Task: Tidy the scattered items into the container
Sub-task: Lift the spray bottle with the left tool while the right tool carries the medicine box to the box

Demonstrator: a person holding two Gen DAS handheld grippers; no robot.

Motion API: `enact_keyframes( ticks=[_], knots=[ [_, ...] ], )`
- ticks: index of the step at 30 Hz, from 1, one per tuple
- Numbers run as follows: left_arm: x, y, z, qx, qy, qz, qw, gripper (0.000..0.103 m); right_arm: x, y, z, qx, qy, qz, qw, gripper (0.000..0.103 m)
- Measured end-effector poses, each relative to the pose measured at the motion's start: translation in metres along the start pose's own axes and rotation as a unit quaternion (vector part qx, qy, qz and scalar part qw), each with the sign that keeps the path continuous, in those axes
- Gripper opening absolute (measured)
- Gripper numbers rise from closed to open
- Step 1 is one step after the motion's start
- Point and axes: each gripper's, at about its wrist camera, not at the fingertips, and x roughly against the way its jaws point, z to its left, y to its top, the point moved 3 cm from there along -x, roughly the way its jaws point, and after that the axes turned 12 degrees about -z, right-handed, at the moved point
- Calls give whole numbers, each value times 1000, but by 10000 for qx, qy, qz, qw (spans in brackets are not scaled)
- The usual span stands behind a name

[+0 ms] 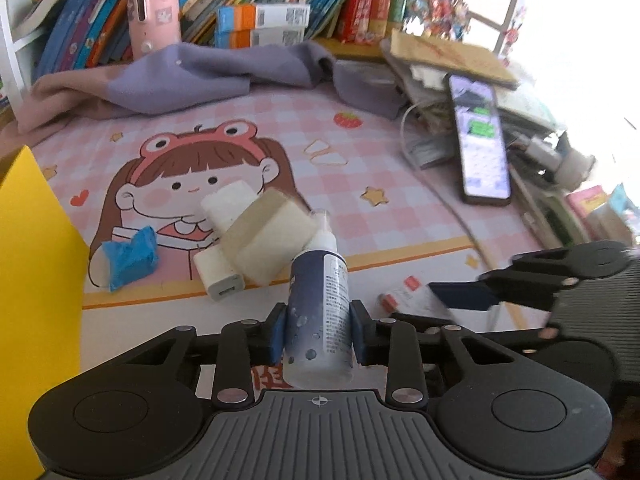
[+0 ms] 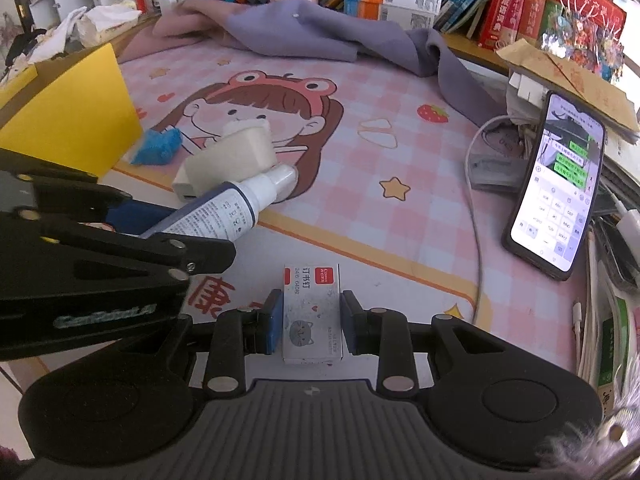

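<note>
Spray bottle (image 1: 320,312) sits clamped at the bottom centre of the left wrist view, its nozzle pointing up the frame toward the pile of leftovers, and the left gripper (image 1: 319,334) has its 2 blue pads pressed on the bottle's flanks. Over on the other camera the right gripper (image 2: 308,322) is closed on the small staple box (image 2: 311,314), low in the frame, cat print facing up. The yellow container (image 1: 36,280) fills the left edge of the left view and shows again at upper left in the right view, so both loads look ready to carry that way. The bottle is round and smooth, so I'd keep the squeeze steady and swing it leftward without tipping the nozzle into the foam block (image 1: 268,236) or the white charger (image 1: 218,276) just ahead of it. The blue crumpled wrapper (image 1: 130,256) lies right beside the container wall, so clear it on the way. Lift over the yellow rim before letting go, 1 gripper at a time since the 2 sit close together
</note>
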Motion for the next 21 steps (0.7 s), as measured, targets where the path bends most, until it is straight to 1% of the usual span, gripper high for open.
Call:
enact_keyframes(
  ticks=[11,21],
  knots=[
    [45,-10,10,162,-66,-278,9995,31,20,1,16,42,1,-115,9999,28],
    [87,-30,24,181,-289,-503,9981,31,48,-6,52,74,-191,-272,9994,28]
  ],
)
